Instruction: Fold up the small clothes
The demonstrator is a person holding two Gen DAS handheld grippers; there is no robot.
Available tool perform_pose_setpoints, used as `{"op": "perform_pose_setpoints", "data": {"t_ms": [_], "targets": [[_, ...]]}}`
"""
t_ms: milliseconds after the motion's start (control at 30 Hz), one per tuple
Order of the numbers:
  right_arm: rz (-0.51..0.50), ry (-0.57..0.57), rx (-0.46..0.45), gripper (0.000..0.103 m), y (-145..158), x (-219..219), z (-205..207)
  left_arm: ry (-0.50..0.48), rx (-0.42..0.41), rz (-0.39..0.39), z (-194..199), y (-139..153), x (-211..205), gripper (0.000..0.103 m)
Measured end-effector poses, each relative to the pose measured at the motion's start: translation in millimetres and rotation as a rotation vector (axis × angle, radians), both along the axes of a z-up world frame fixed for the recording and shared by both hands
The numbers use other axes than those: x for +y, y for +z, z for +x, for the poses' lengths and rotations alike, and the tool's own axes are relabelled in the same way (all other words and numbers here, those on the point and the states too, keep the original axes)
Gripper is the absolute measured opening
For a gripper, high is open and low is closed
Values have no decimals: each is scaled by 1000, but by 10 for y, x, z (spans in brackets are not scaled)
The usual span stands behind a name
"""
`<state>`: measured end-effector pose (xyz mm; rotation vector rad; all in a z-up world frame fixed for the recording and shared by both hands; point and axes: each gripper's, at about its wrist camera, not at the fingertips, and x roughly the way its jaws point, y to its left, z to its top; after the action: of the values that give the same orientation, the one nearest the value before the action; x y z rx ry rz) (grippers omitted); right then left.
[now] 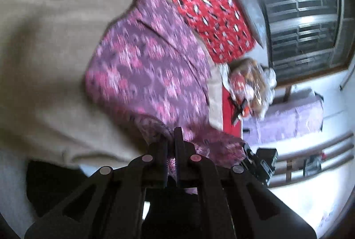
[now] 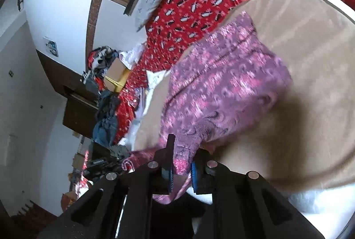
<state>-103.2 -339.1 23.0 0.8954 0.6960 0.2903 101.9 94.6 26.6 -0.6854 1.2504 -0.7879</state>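
Pinching the purple patterned garment [image 1: 146, 65] in both my left tongs [image 1: 170, 139] and right tongs [image 2: 180, 156], I hold its near edge above the beige mat [image 1: 48, 39]. Thin bites like these could slip, dropping a corner and skewing my fold.

Motion blur smears the purple patterned garment [image 1: 146, 65] in both my wrist views, so I can't make out its print or seams. Its pinched edge vanishes behind my left gripper [image 1: 170, 139] and right gripper [image 2: 180, 150]. The far clothes pile [image 2: 104, 92] is too small to sort.
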Motion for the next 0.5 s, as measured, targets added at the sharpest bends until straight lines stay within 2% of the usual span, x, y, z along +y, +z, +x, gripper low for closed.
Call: {"op": "perform_pose_setpoints", "data": {"t_ms": [200, 500], "targets": [[43, -44, 6, 11, -26, -341, 661, 99, -17, 9, 698, 55, -162, 3], [121, -149, 39, 11, -337, -940, 1867, 212, -13, 39, 1974, 10, -598, 3]]}}
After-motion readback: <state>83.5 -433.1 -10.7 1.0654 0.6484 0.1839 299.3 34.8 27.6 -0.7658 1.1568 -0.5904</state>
